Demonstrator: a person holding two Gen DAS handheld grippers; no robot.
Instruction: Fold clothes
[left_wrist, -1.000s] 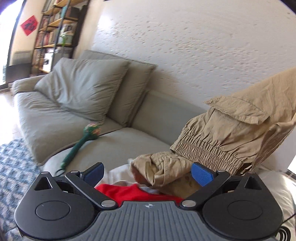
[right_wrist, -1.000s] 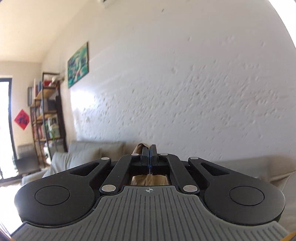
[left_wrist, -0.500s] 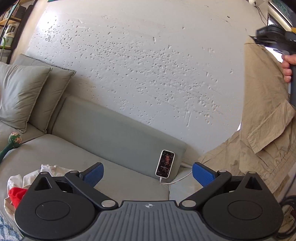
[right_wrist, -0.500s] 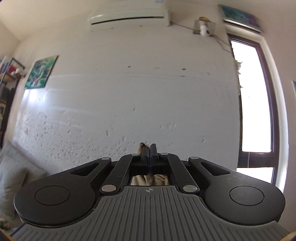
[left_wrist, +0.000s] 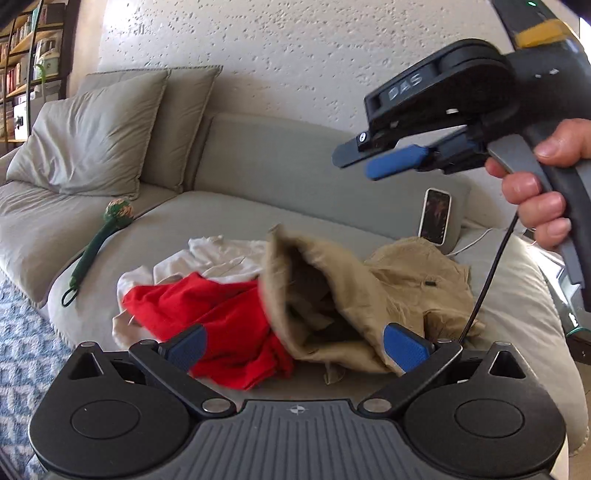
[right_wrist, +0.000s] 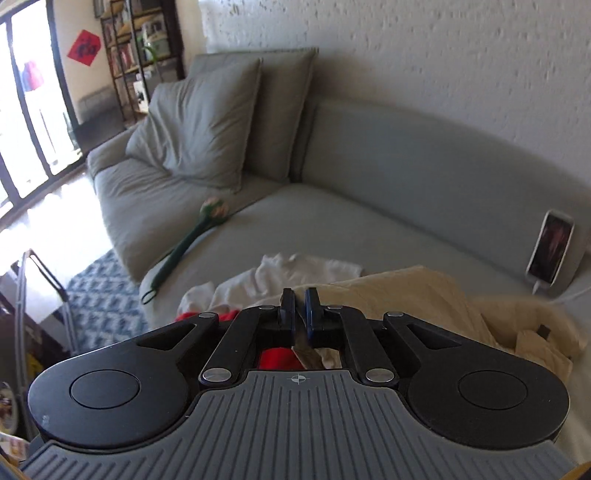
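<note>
Tan trousers (left_wrist: 354, 295) lie crumpled on the grey sofa seat (left_wrist: 229, 218), partly over a red garment (left_wrist: 221, 325) and a white garment (left_wrist: 221, 256). My left gripper (left_wrist: 295, 345) is open and empty, just in front of the pile. My right gripper (left_wrist: 373, 162) hovers above the trousers, its jaws slightly apart and empty. In the right wrist view the right gripper (right_wrist: 300, 304) shows a narrow gap, with the trousers (right_wrist: 424, 295), red garment (right_wrist: 275, 358) and white garment (right_wrist: 295, 271) below.
Two grey cushions (left_wrist: 110, 129) lean at the sofa's left. A green stick toy (left_wrist: 99, 243) lies on the seat. A phone (left_wrist: 436, 216) on a cable leans on the backrest. A patterned blue rug (left_wrist: 18, 350) lies on the floor at the left. A bookshelf (right_wrist: 136, 55) stands far left.
The right gripper has let go of the tan trousers, which dropped from hanging in the air onto the sofa pile. Both grippers have swung down towards the sofa.
</note>
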